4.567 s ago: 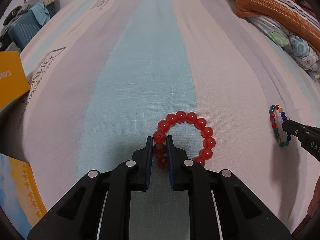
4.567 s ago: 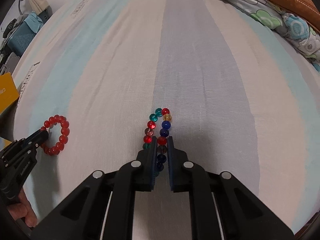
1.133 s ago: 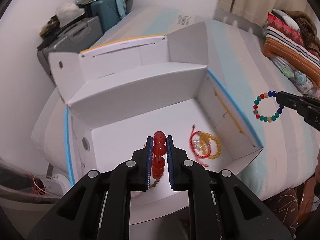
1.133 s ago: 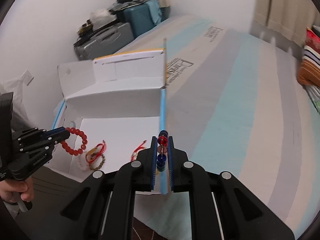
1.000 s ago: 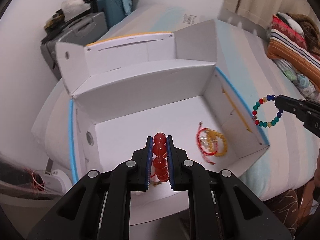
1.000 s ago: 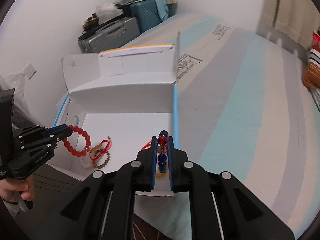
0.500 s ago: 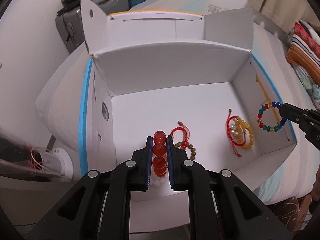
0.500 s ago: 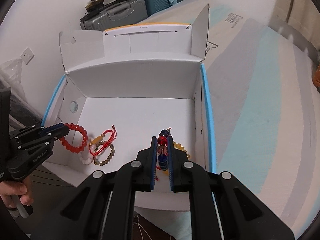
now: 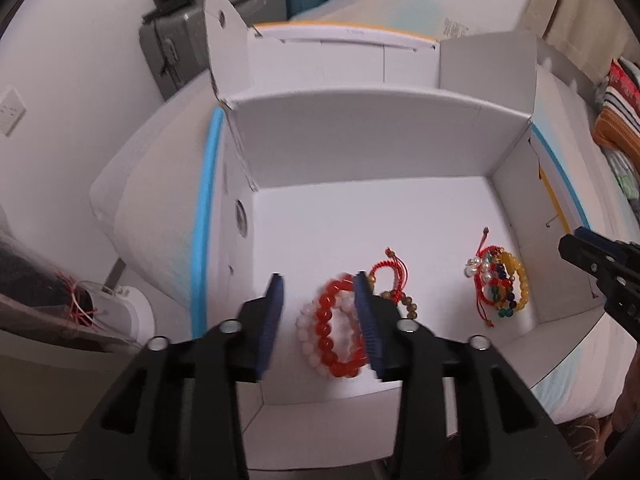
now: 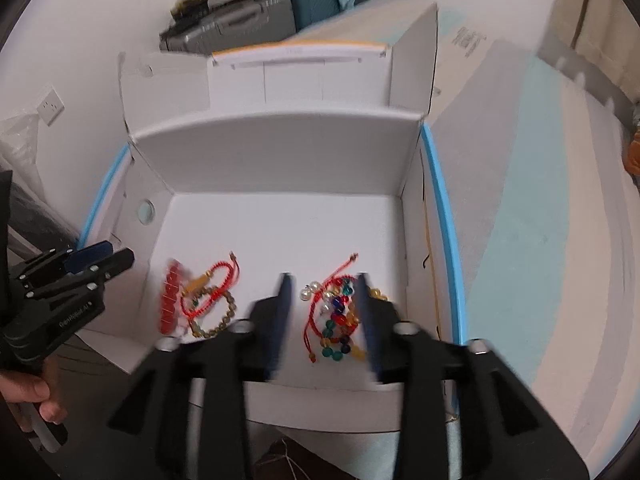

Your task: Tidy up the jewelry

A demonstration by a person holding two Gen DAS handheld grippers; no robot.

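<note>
The red bead bracelet [image 9: 332, 334] lies on the floor of the white box [image 9: 360, 140], on top of a pale bead bracelet. My left gripper [image 9: 320, 312] hangs just above it; its jaws are opening and their pads are off the beads. The multicoloured bead bracelet [image 10: 338, 320] rests on a yellow bead bracelet and a red cord near the box's right wall [image 10: 412, 240]. My right gripper [image 10: 324, 308] is over it, jaws opening, nothing pressed between them. In the other hand's view each gripper appears at the side: right gripper [image 9: 592, 256], left gripper [image 10: 100, 260].
A red cord bracelet with brown beads [image 9: 394, 280] lies between the two piles. The box's flaps [image 9: 224, 40] stand up at the back. Grey and teal suitcases [image 10: 240, 20] are behind it, and the striped bed sheet [image 10: 540, 220] spreads to the right. A hand [image 10: 28, 396] holds the left gripper.
Both grippers, shut on their bracelets earlier, have spread their jaws and let go. The red and the multicoloured bracelets now lie on the box floor. Both hands sank closer to the box.
</note>
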